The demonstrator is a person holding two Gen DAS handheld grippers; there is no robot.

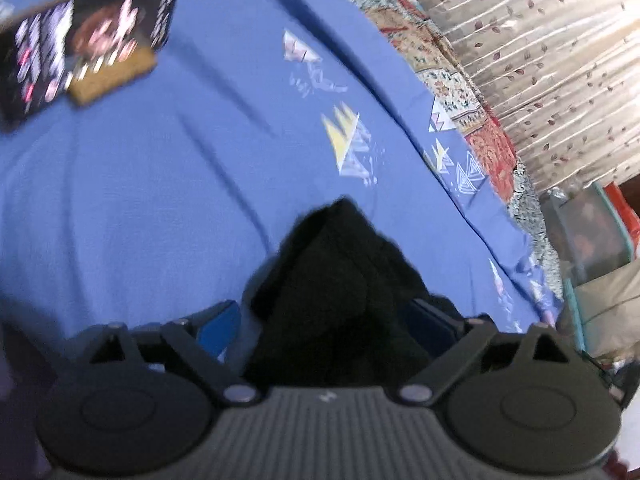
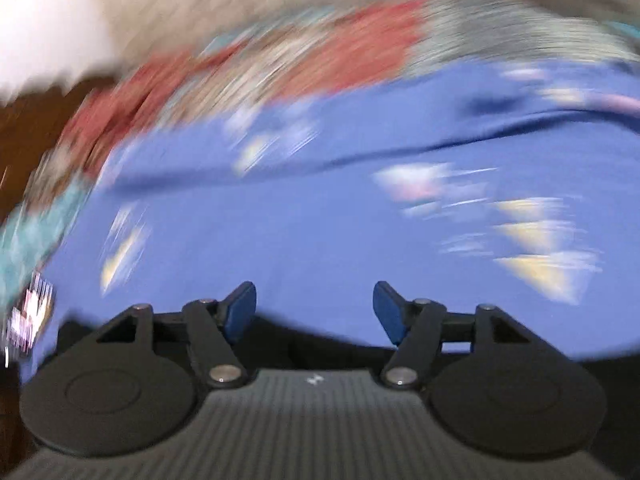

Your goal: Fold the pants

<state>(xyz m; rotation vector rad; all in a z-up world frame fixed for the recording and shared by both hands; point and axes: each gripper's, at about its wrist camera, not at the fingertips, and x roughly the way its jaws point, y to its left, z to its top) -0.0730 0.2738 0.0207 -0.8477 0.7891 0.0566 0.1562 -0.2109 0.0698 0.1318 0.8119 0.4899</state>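
Pants point(image 1: 332, 300), black and bunched into a peaked heap, lie on the blue bedsheet point(image 1: 160, 200) in the left wrist view, rising between the 2 blue pads of the left gripper point(image 1: 326, 320). Its jaws stand wide apart, and the pads sit clear of the cloth on either side, so nothing is clamped. Far to the left on the sheet rests a dark printed box point(image 1: 80, 56), blurred. Yellow and white triangle prints dot the sheet toward the right, where a patterned quilt point(image 1: 480, 128) runs along its edge, with a pale leaf-print curtain point(image 1: 540, 60) beyond. In the right wrist view everything past the tool is smeared by motion. The right gripper point(image 2: 314, 312) shows its 2 blue pads parted about halfway, with only bare blue bedsheet point(image 2: 320, 232) between them and no cloth held. The quilt point(image 2: 360, 48) streaks across the far side; the pants do not appear here.
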